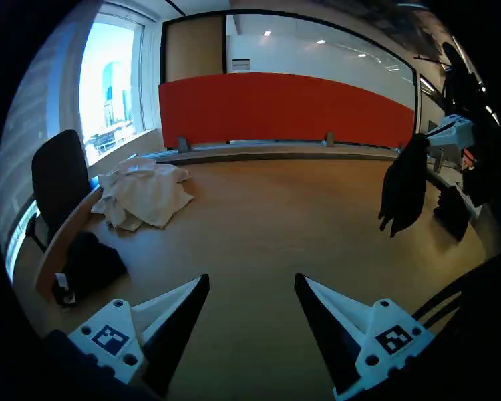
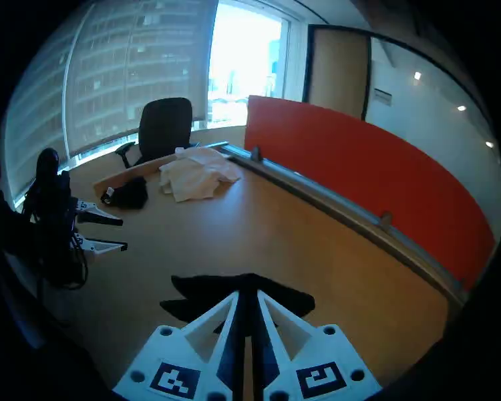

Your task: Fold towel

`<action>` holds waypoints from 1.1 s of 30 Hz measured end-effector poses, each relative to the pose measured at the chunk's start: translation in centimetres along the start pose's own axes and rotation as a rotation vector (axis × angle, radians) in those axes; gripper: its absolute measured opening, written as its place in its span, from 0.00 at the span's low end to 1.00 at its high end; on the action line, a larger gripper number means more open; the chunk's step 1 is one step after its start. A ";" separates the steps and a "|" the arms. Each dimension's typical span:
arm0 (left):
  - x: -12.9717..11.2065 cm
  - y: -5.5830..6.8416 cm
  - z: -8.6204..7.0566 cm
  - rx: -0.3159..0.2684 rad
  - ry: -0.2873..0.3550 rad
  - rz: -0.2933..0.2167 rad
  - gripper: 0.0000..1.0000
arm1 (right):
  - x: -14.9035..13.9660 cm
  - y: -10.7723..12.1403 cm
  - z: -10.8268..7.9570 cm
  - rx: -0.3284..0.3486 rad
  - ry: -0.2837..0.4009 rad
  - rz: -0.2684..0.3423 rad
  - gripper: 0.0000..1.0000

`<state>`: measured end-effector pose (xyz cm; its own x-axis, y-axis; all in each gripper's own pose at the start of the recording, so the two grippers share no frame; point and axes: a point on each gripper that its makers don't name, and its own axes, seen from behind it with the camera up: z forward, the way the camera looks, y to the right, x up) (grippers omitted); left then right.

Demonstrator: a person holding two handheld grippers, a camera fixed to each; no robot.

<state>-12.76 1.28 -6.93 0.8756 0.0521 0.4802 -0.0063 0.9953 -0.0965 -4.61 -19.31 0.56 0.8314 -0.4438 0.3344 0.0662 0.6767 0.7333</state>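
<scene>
Over the wooden table (image 1: 264,220), the right gripper (image 2: 248,299) is held raised at the table's right side, fingers pressed together on the black towel (image 1: 403,187), which hangs down from them. The left gripper (image 1: 252,279) hovers over the table with its fingers spread and empty. The pinched edge is hidden between the fingers, and the hand holding the left gripper is only a dark shape.

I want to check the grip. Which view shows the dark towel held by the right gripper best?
Left gripper view: the dark towel hangs full-length from the right gripper. Right gripper view shows its pinched part past the shut fingers.
</scene>
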 end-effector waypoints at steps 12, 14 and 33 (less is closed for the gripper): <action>-0.1 -0.1 -0.4 0.017 -0.001 -0.011 0.94 | -0.1 1.6 -1.1 -0.011 0.010 0.019 0.07; -0.1 -0.2 -0.4 0.019 -0.002 -0.010 0.94 | -0.2 2.3 -1.5 -0.019 0.009 0.019 0.06; 0.1 -0.9 -0.5 0.031 -0.008 -0.001 0.94 | -3.7 11.9 -7.1 -0.132 -0.039 0.052 0.06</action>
<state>-12.38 0.39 -7.22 0.8717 0.0518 0.4873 -0.0209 0.9974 -0.0687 -2.98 -5.39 3.83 0.8135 -0.4274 0.3945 0.0983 0.7696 0.6310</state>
